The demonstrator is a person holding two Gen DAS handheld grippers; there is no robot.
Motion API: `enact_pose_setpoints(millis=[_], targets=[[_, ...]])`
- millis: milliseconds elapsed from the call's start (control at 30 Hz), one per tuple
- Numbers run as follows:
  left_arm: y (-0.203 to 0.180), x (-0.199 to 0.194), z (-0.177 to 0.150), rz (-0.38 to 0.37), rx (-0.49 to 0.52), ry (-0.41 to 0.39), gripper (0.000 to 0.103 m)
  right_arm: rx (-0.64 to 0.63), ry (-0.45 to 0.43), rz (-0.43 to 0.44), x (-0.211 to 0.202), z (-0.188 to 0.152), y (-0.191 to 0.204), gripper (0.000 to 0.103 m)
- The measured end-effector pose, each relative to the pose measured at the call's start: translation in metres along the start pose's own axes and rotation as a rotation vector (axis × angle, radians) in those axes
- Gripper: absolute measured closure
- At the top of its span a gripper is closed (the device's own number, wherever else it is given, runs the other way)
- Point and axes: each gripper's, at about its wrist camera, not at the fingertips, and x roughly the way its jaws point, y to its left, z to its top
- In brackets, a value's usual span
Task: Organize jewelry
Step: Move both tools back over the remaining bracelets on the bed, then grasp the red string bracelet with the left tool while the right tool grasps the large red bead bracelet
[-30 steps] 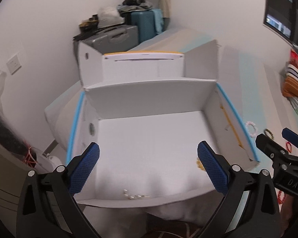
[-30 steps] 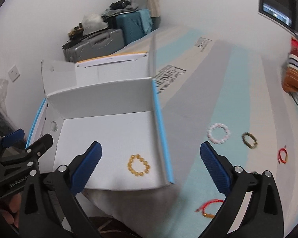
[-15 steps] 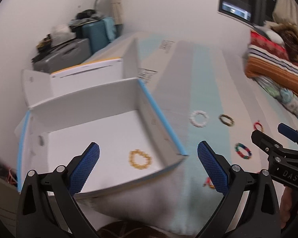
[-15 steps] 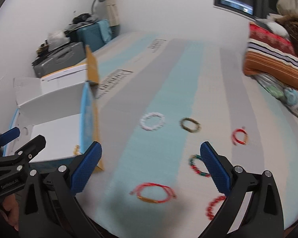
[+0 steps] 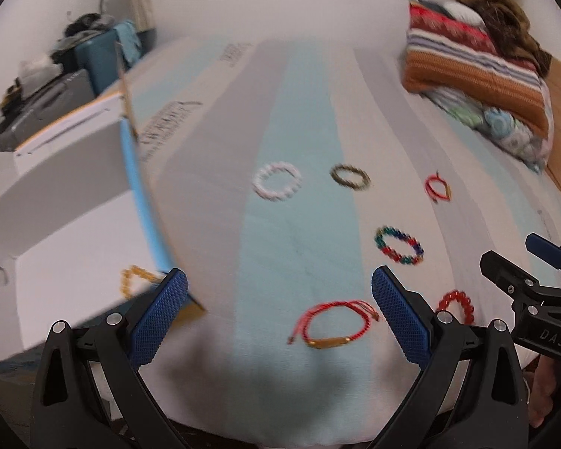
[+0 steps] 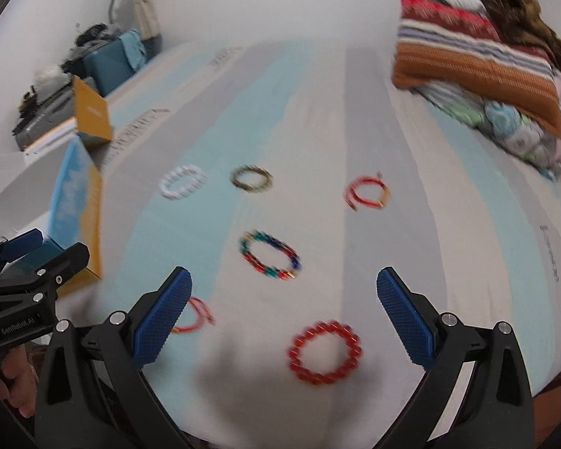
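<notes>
Several bracelets lie on the striped mattress [image 5: 310, 119]. A red cord bracelet [image 5: 334, 323] sits just ahead of my open left gripper [image 5: 280, 316]. A red bead bracelet [image 6: 325, 351] lies between the fingers of my open right gripper [image 6: 284, 318], a little below them. Farther out are a multicolour bead bracelet [image 6: 271, 254], a white bead bracelet [image 6: 183, 182], a dark green one [image 6: 251, 179] and a second red cord bracelet [image 6: 366, 191]. The open white box [image 5: 63, 224] stands at the left with a yellow bead bracelet [image 5: 136, 280] inside. Neither gripper holds anything.
Folded striped blankets [image 6: 478, 60] are piled at the far right of the mattress. Suitcases and clutter [image 5: 74, 63] stand against the wall beyond the box. A hand [image 6: 11, 381] shows under the left gripper [image 6: 33, 277] in the right wrist view.
Both grippers have swung right, away from the box and over the mattress. The loose bracelets now fill both views; the box has slid to the left edge.
</notes>
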Motion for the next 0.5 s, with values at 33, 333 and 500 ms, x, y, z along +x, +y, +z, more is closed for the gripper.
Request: enact_pose_setpoints(millis=[33,333,500], targets=[[-0.006,0.007,-0.003,-0.013,0.013,0.01,0.006,0.007,0.017,-0.002,0.005,-0.004,-0.005,0.008],[-0.038,0.062,-0.025,-0.028,0.061,0.109,0.006,0.051,0.121,-0.021,0.046,-0.037,-0.034,0.008],[-0.039,0.081,-0.031,-0.048,0.06,0.143,0.006,0.076,0.178,-0.003,0.071,-0.053,-0.04,0.008]])
